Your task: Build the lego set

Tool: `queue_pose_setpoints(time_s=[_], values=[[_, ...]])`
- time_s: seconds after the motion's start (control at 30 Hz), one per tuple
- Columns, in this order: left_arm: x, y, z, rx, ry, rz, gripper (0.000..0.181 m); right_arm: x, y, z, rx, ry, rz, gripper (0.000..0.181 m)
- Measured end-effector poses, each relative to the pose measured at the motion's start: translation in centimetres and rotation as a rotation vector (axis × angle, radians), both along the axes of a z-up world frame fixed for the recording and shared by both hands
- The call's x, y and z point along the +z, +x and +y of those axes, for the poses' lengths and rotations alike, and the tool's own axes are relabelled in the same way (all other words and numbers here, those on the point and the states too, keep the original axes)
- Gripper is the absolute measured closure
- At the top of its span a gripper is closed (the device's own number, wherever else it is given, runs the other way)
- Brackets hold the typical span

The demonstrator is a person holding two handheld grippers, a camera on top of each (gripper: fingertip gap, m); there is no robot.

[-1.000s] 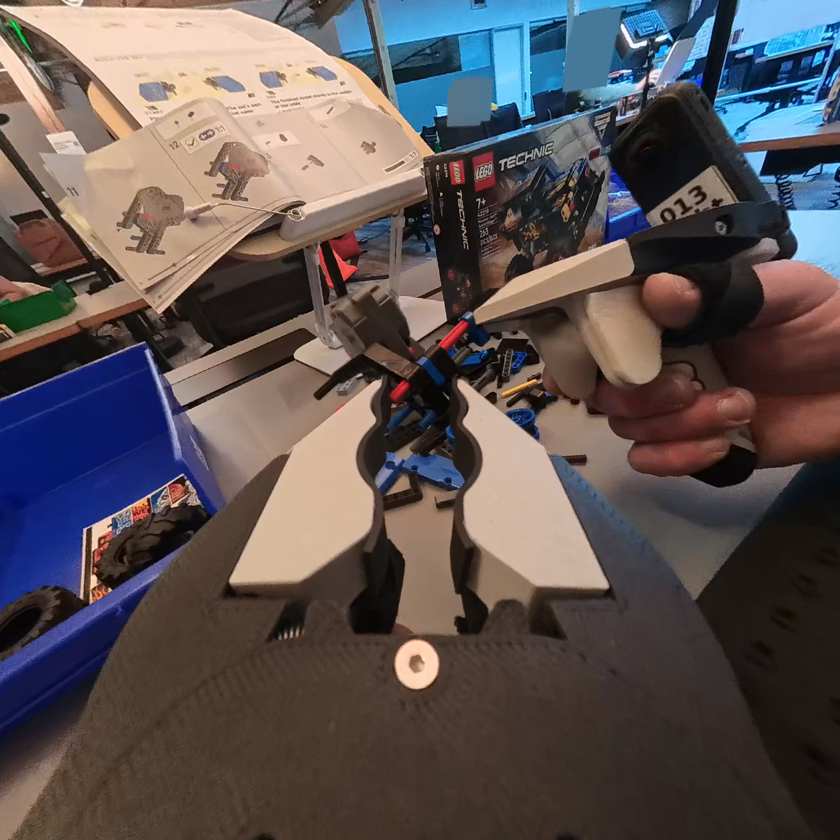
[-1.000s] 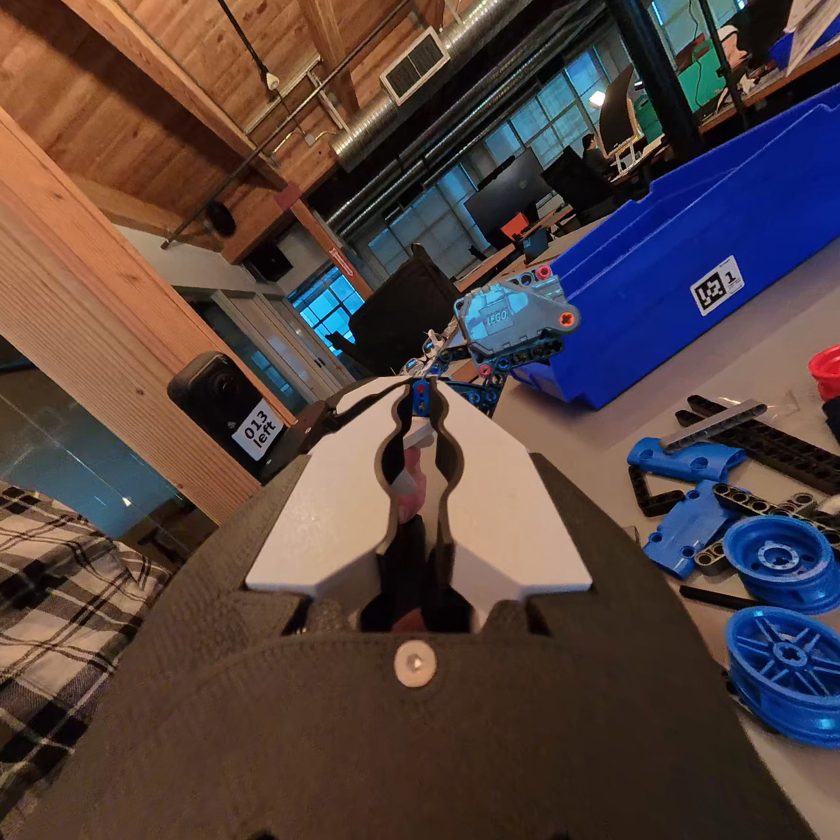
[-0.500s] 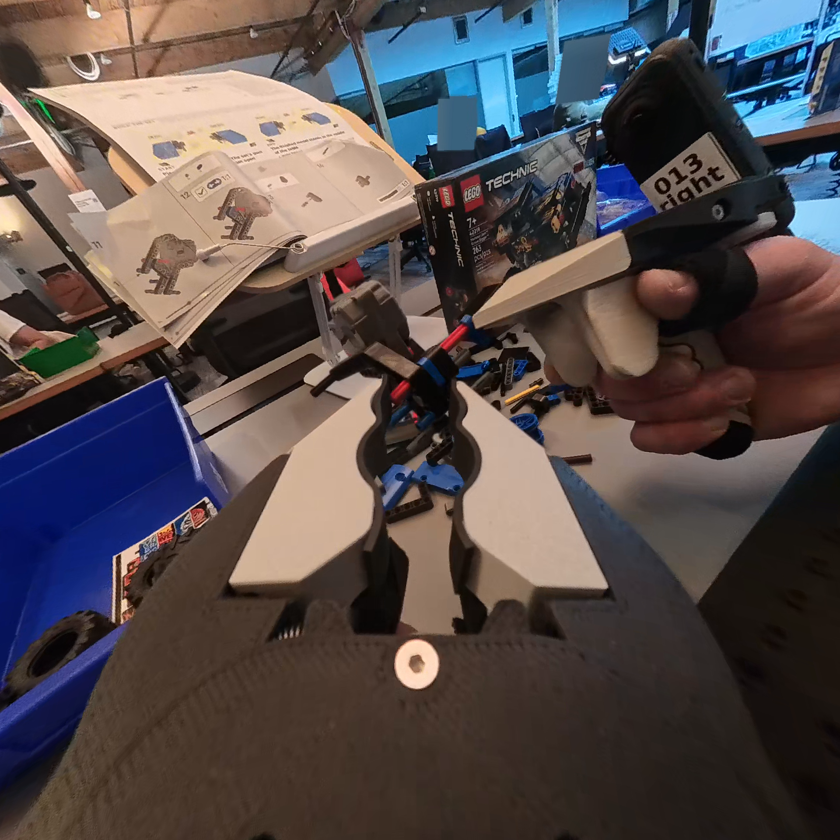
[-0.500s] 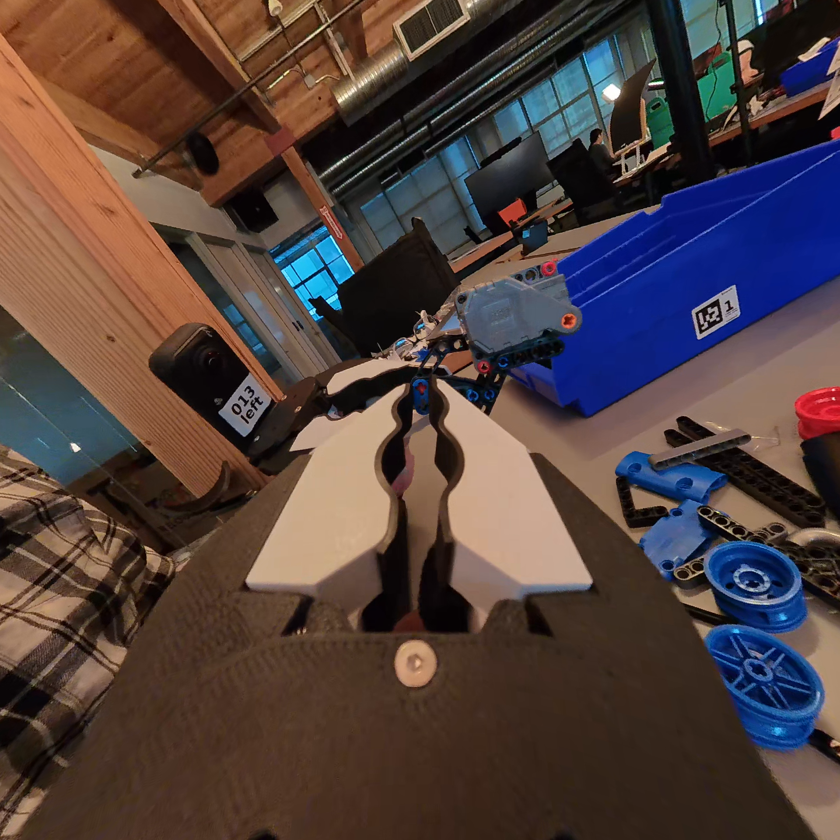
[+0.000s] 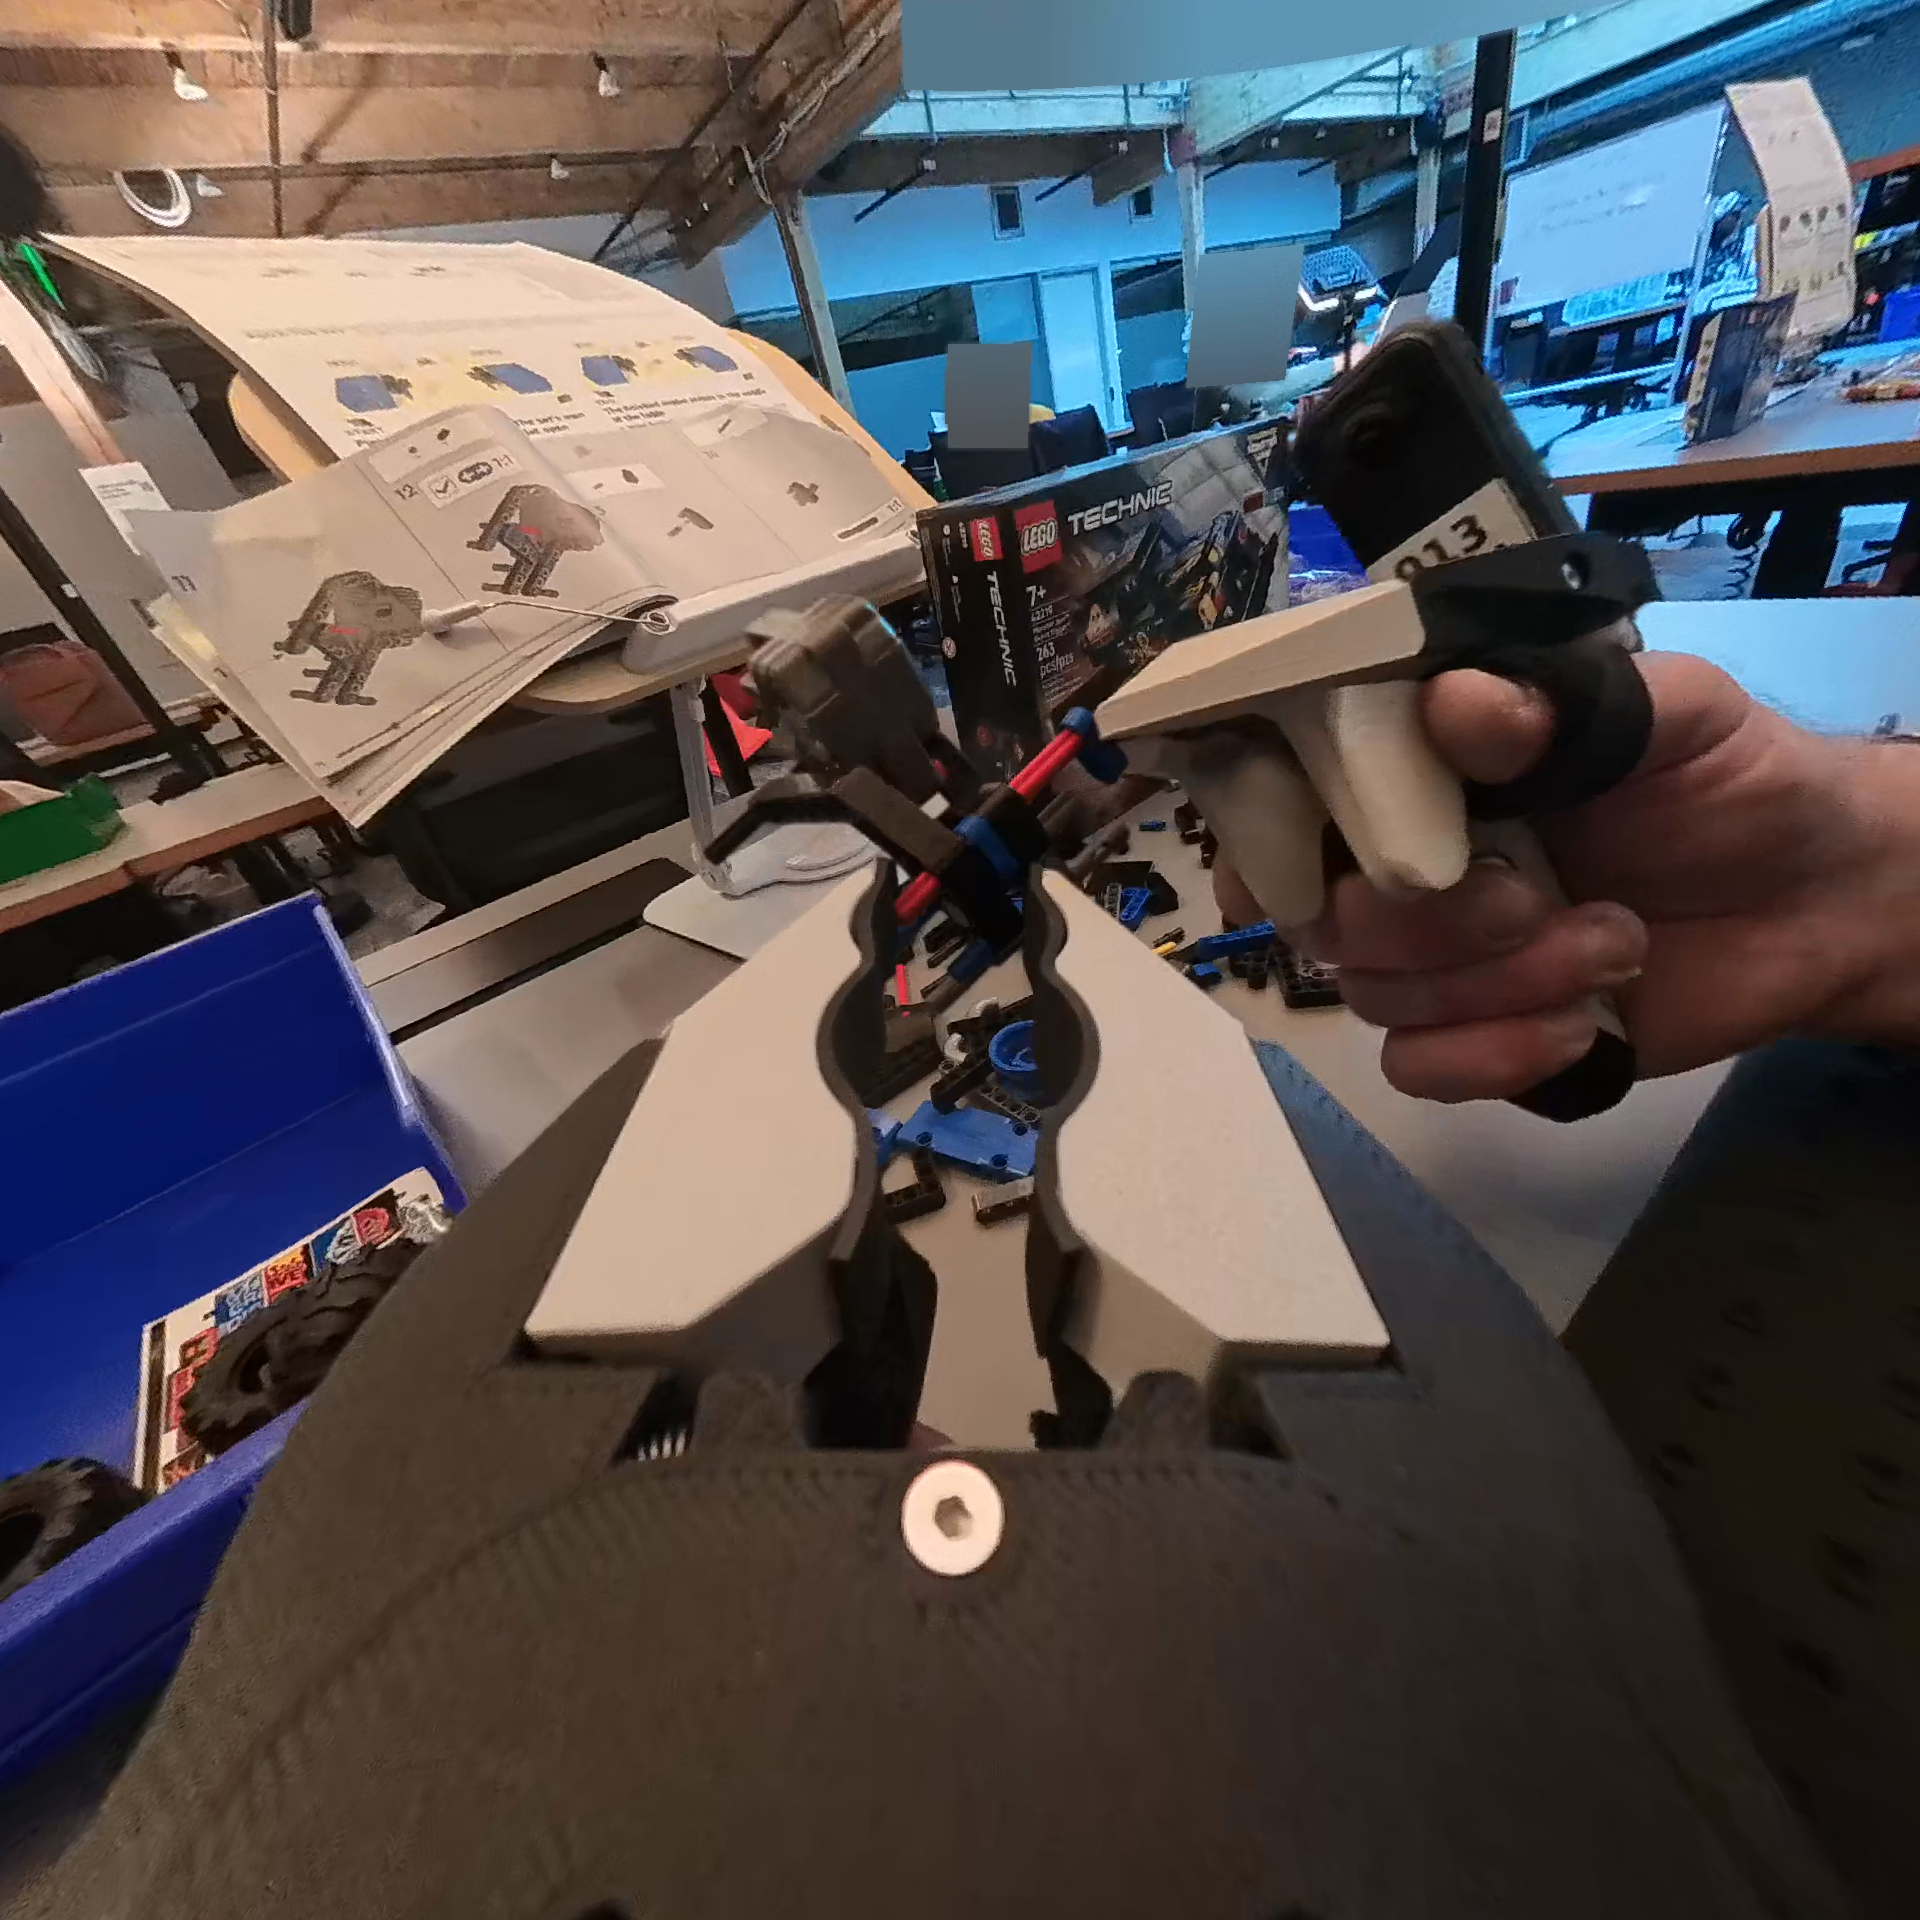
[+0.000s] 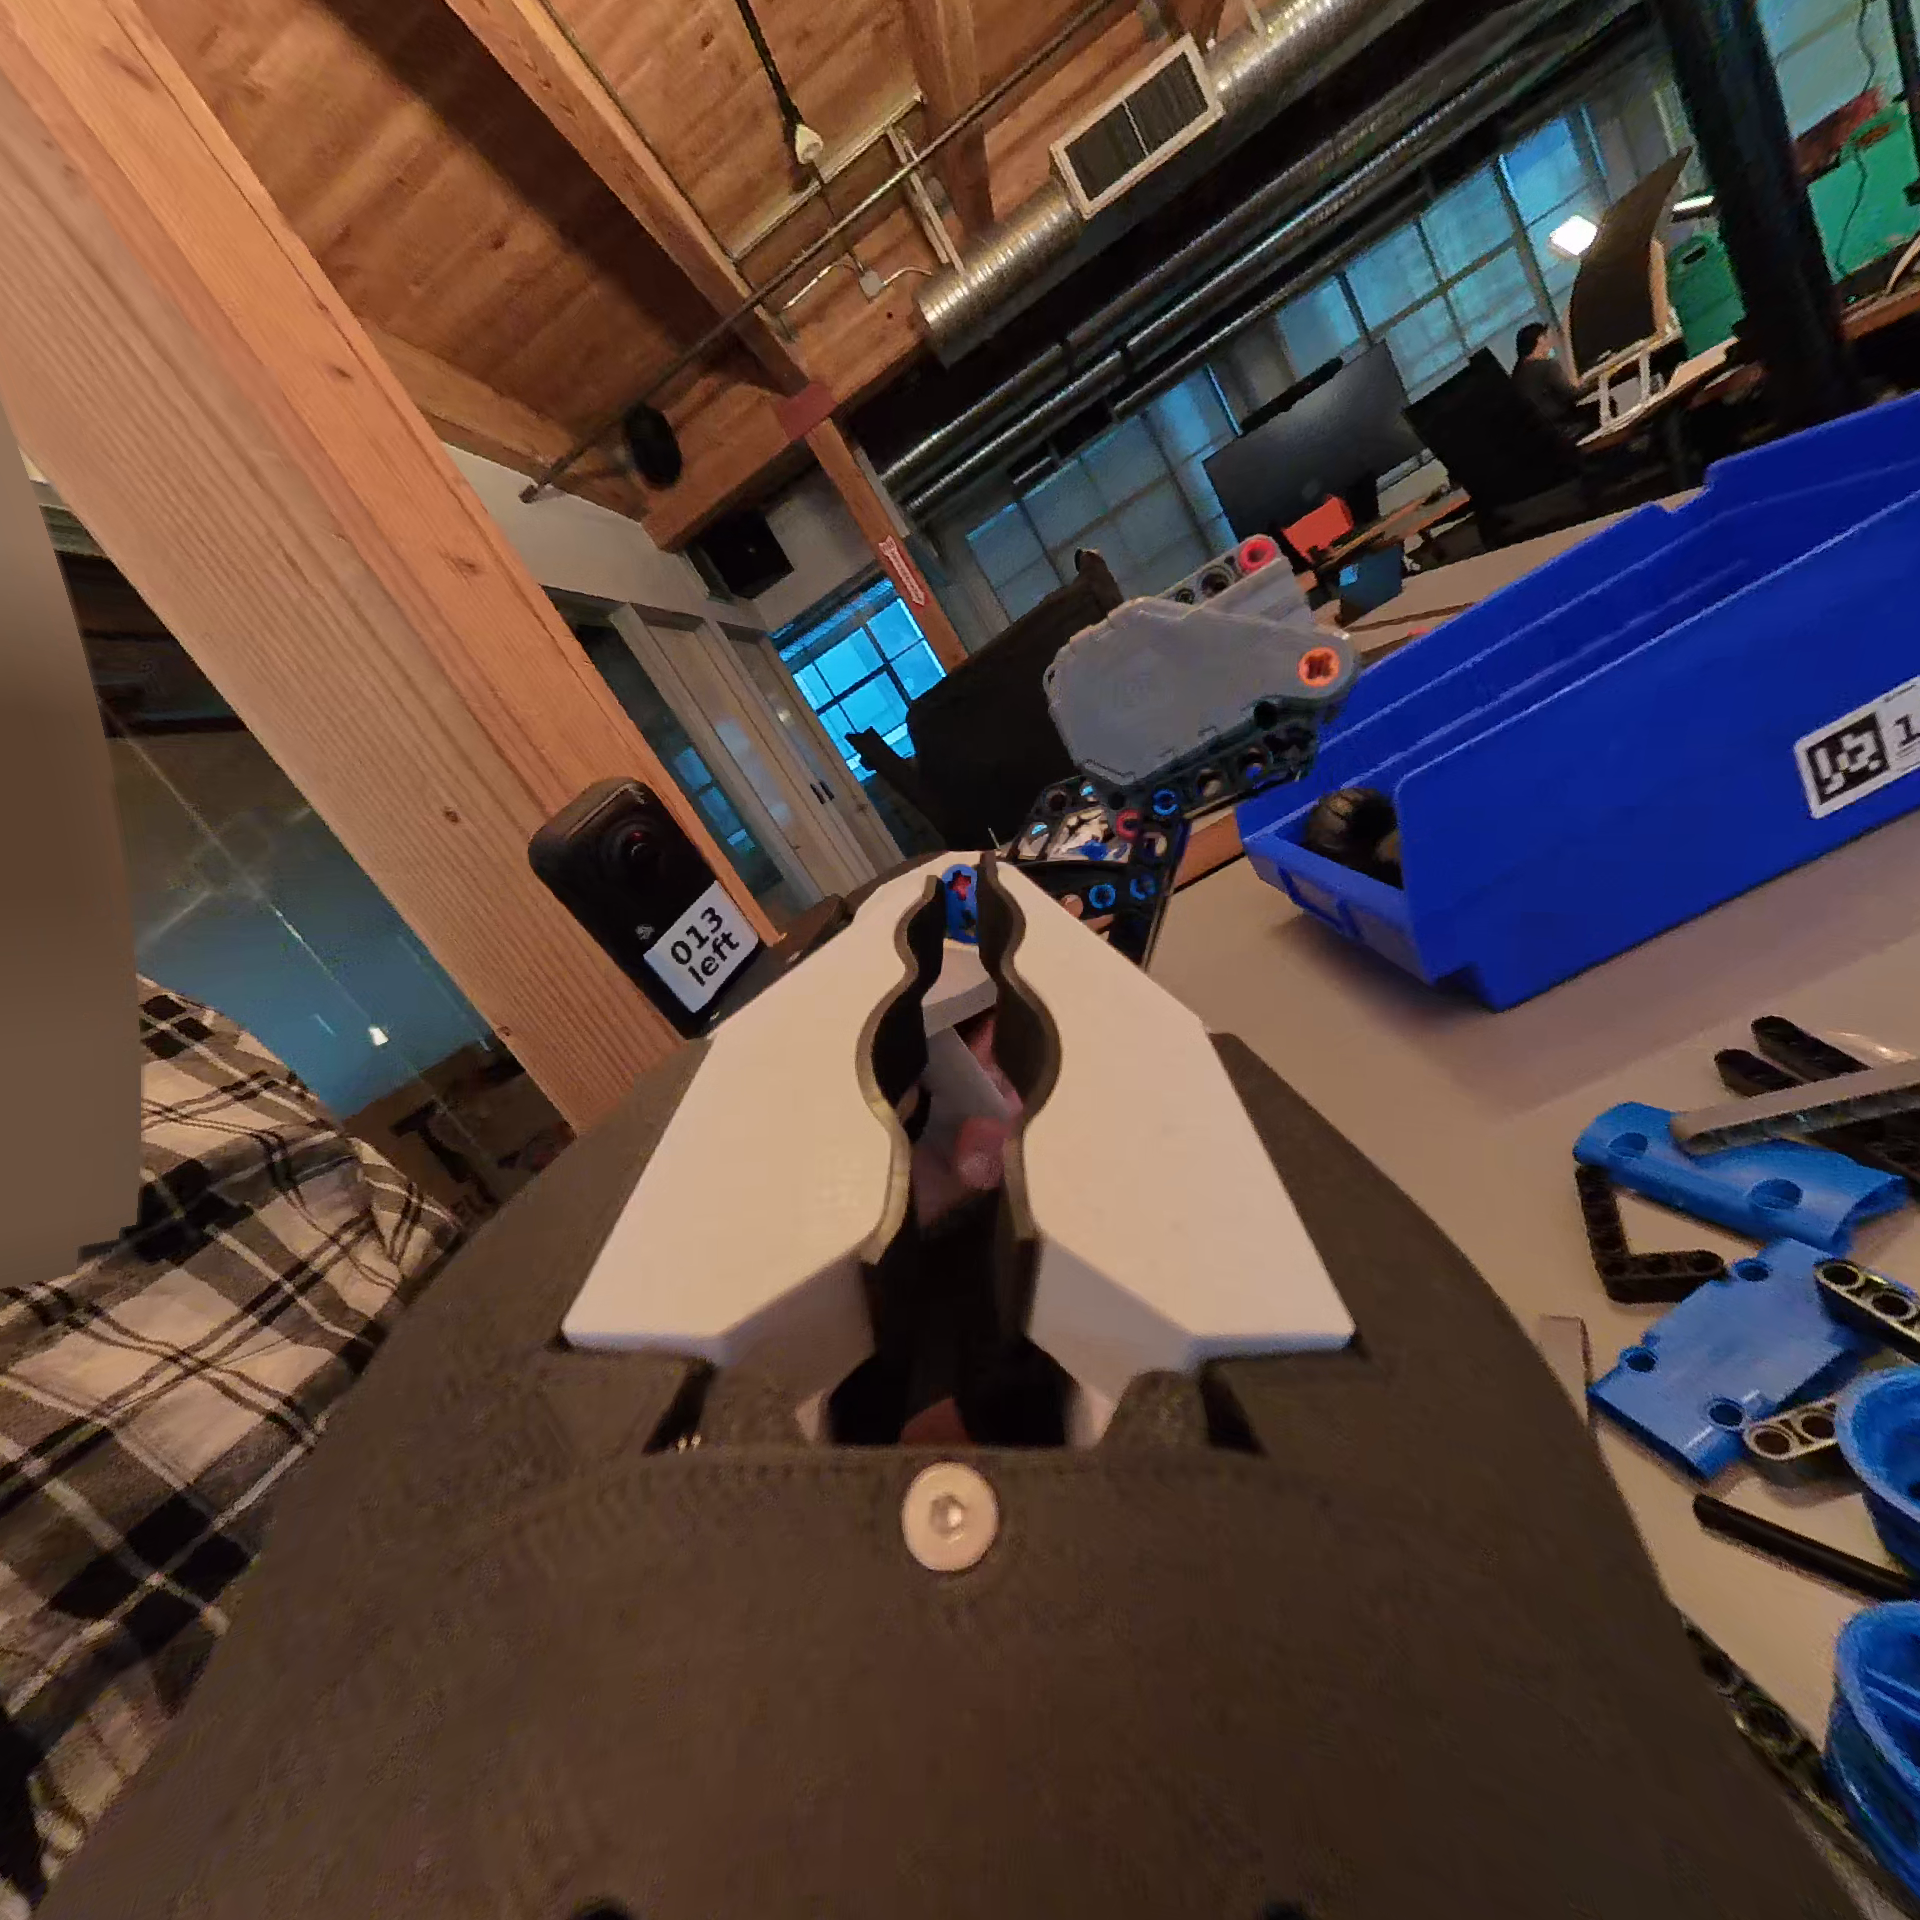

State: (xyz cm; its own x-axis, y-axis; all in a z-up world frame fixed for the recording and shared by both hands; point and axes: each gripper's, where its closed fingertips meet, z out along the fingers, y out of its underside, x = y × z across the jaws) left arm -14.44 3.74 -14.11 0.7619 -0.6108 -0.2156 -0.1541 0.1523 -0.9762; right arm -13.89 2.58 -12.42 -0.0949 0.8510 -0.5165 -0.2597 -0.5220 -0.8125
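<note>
Build is early: left gripper (image 5: pixel 951 914) pinches the grey-and-black chassis subassembly (image 5: pixel 862 748) in mid-air, right gripper (image 6: pixel 961 904) seemingly nipping the blue bush on its red axle (image 5: pixel 1039 774), while loose parts (image 6: pixel 1756 1247) and tyres (image 5: pixel 281 1351) remain unused.

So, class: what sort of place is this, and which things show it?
Probably a shared workshop or lab: exposed timber ceiling with ducting, desks with monitors behind, and a worktable holding a blue parts bin.

I had two claws, my left claw (image 5: pixel 956 914) and my right claw (image 6: pixel 961 904). I saw one blue bin (image 5: pixel 156 1122), two black tyres (image 5: pixel 270 1371), one set box (image 5: pixel 1101 592), and one open booklet (image 5: pixel 468 561).
</note>
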Motion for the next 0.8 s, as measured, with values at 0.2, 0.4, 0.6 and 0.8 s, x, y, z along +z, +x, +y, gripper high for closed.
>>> queue_pose_setpoints(time_s=[0.2, 0.4, 0.6, 0.8], values=[[0.3, 0.1, -0.2, -0.048, -0.041, -0.105, 0.161, 0.8, -0.2, -0.5, -0.036, 0.052, 0.048, 0.177], [0.4, 0.1, -0.1, -0.066, -0.06, -0.155, 0.161, 1.2, -0.2, -0.6, -0.1, 0.14, 0.036, 0.176], [0.4, 0.1, -0.2, -0.079, -0.067, -0.177, 0.161, 1.4, -0.2, -0.8, -0.112, 0.164, 0.04, 0.176], [0.2, -0.2, 0.0, -0.06, -0.06, -0.156, 0.161, 1.3, -0.3, -0.7, -0.156, 0.217, -0.002, 0.176]])
